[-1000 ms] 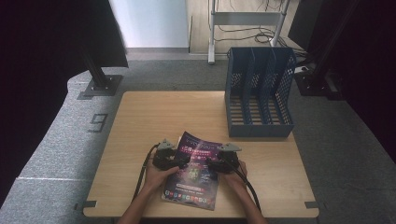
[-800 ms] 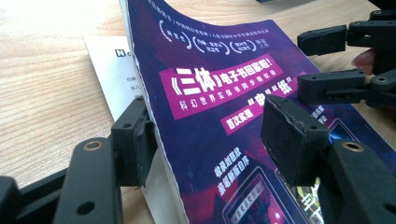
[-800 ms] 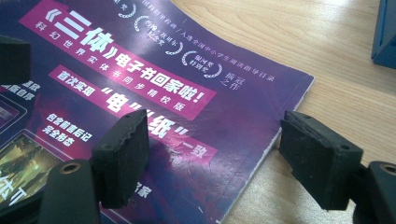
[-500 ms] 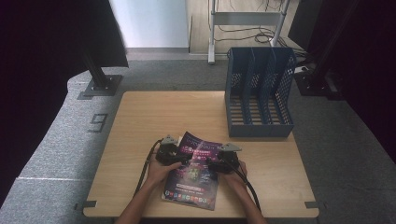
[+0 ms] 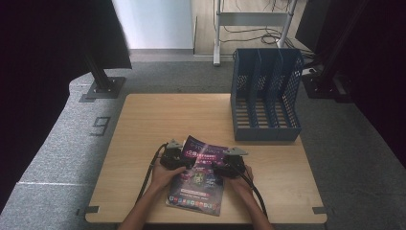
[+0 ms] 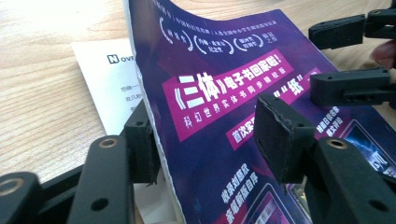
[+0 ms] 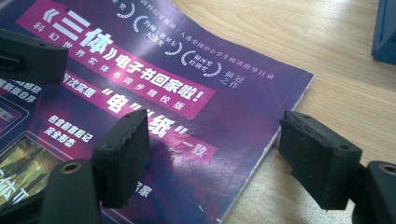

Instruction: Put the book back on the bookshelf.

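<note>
My left tongs closing around lifted magazine cover edge, "三体" headline; right tongs open astride its right edge

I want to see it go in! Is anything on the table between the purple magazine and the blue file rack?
No. Only bare table lies between the magazine and the file rack, whose open slots face it.

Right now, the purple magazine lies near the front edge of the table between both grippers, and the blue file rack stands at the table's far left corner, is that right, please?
Not quite: the blue file rack stands at the table's far right corner, as the high view shows. The rest holds: the purple magazine lies near the front edge, with the left gripper and the right gripper at its two sides.
</note>
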A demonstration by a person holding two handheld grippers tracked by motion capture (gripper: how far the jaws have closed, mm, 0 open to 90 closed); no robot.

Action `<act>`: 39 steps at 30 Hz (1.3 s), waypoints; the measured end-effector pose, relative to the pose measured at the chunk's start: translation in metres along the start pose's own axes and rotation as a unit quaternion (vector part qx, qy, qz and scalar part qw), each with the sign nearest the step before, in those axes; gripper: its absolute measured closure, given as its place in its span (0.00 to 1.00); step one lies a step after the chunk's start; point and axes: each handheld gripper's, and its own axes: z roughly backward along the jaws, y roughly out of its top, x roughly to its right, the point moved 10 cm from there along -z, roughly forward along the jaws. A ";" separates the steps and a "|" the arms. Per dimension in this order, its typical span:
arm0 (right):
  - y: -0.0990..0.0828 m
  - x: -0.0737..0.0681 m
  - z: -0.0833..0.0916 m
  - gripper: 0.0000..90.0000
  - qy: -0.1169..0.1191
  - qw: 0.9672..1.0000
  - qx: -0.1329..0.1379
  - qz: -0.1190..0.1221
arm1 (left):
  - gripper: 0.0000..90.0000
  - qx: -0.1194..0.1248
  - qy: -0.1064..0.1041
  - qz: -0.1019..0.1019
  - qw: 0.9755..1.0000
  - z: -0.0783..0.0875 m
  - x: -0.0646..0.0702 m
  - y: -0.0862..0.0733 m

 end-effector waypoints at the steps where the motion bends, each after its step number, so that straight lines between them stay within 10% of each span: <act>1: 0.000 0.000 0.000 0.27 0.000 1.000 0.000 0.000 | 0.51 0.002 -0.004 0.001 1.000 0.001 0.001 0.000; 7: 0.000 0.000 0.000 0.27 -0.001 1.000 0.000 0.000 | 0.54 0.010 -0.012 -0.001 1.000 0.004 0.005 0.003; 21: 0.000 0.000 0.000 0.27 -0.001 1.000 0.000 -0.004 | 0.77 0.024 0.047 -0.047 0.998 0.001 0.002 0.002; 39: -0.001 0.000 0.001 0.28 -0.002 1.000 0.000 -0.005 | 0.97 0.066 0.014 -0.051 0.996 0.009 0.011 0.009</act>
